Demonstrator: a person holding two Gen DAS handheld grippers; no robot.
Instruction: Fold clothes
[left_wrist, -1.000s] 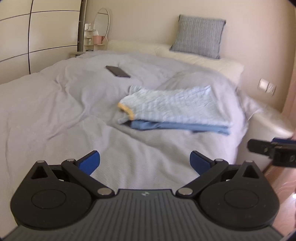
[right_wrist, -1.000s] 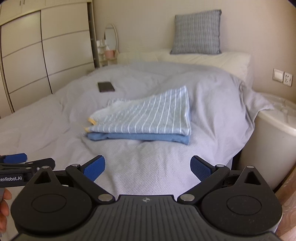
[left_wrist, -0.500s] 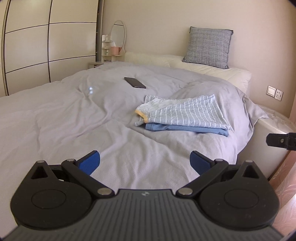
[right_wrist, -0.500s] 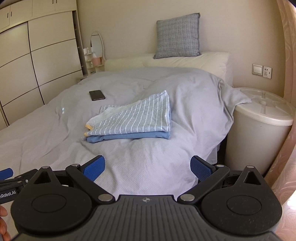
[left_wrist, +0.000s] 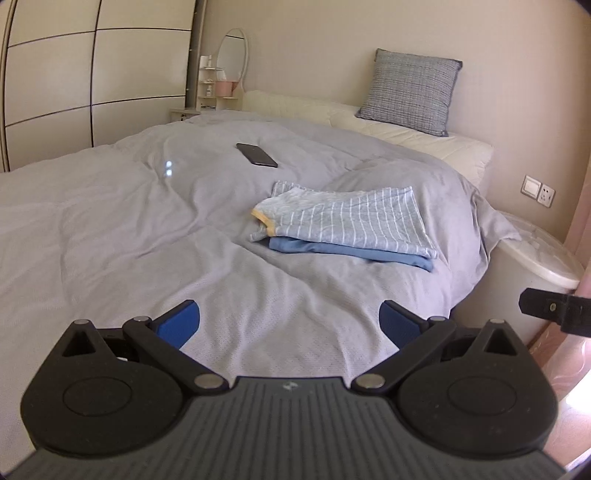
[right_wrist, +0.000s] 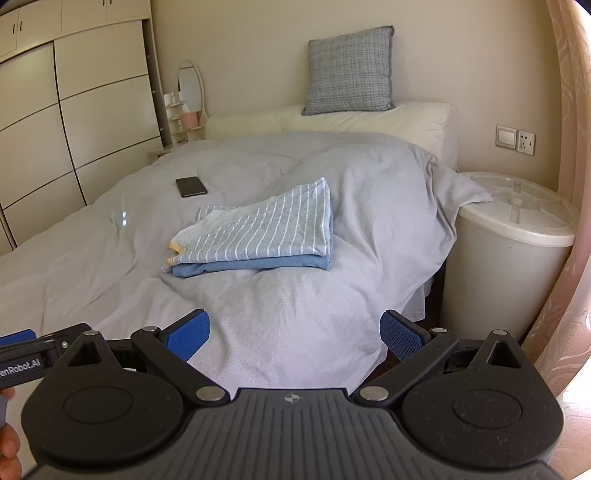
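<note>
A folded stack lies on the grey duvet (left_wrist: 110, 229): a light blue white-striped garment with yellow trim (left_wrist: 347, 218) on top of a plain blue one (left_wrist: 354, 253). The stack also shows in the right wrist view, striped garment (right_wrist: 266, 232) over the blue one (right_wrist: 255, 265). My left gripper (left_wrist: 290, 321) is open and empty, held back from the stack near the bed's foot. My right gripper (right_wrist: 295, 332) is open and empty, also well short of the stack.
A black phone (left_wrist: 256, 155) lies on the duvet beyond the stack. A checked pillow (left_wrist: 410, 96) leans on the wall. A white lidded bin (right_wrist: 513, 251) stands right of the bed, by a pink curtain (right_wrist: 576, 184). Wardrobe doors (right_wrist: 74, 122) are on the left.
Both grippers have drawn back and up from the bed; the folded stack looks smaller and farther. The bin and curtain have come into view. Both grippers stay open.
</note>
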